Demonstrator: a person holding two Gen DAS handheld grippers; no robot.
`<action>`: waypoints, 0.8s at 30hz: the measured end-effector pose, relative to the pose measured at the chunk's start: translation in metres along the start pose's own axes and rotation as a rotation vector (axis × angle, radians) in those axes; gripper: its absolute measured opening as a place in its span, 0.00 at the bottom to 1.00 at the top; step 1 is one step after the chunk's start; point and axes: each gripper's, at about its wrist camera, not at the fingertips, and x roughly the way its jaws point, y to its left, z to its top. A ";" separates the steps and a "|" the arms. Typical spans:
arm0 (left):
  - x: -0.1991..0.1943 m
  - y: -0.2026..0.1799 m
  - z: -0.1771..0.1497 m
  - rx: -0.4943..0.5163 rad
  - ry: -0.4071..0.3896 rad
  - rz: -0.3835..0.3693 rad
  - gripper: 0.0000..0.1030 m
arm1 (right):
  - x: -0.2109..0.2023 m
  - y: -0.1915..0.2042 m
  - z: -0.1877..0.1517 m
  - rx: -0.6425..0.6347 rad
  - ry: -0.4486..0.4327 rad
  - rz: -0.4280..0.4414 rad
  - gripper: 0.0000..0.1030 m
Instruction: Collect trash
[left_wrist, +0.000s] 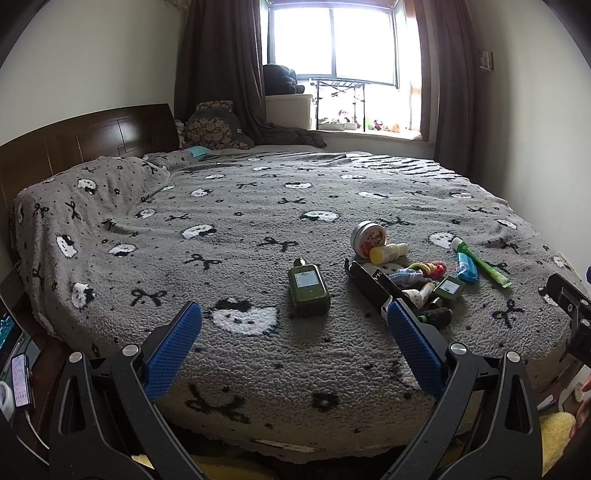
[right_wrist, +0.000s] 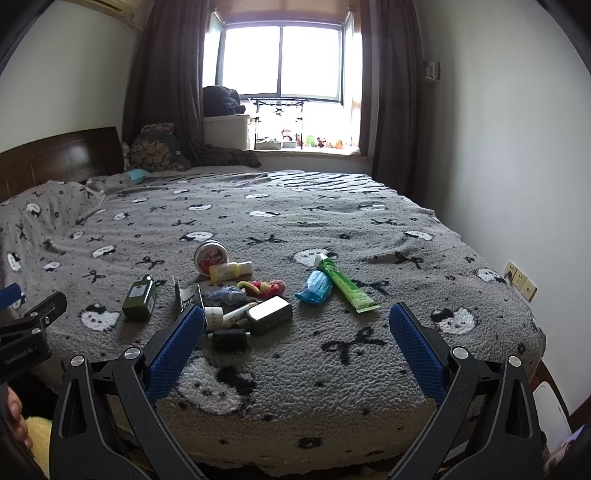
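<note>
With both hand-held grippers (left_wrist: 293, 325) (right_wrist: 297, 328) wide and empty, the left should take the lone bottle (left_wrist: 308, 291) at frame center first.

Both grippers hung level, side by side: the left gripper (left_wrist: 293, 332) and right gripper (right_wrist: 297, 334) each gaped wide, holding nothing.

Two handheld grippers, black frames w/ blue pads

Left gripper (left_wrist: 293, 325) & right gripper (right_wrist: 297, 328): same build. Matte black plastic arms w/ triangular cut-outs, round silver screws at pivots outboard of each finger. Fingers (left_wrist: 173, 343) faced w/ blue cross-hatch textured pads, narrowing to tips. Left unit's body, seen from right cam, is black w/ small white lettering, blurry. No cables visible.
</note>
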 end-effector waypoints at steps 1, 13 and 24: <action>0.002 0.000 -0.001 0.000 0.002 0.002 0.92 | 0.001 -0.001 -0.001 -0.003 -0.002 0.006 0.97; 0.048 -0.004 -0.026 0.011 0.072 -0.044 0.92 | 0.041 -0.032 -0.029 0.087 0.112 0.021 0.97; 0.093 0.003 -0.027 0.086 0.135 0.009 0.92 | 0.123 0.016 -0.062 0.083 0.303 0.252 0.88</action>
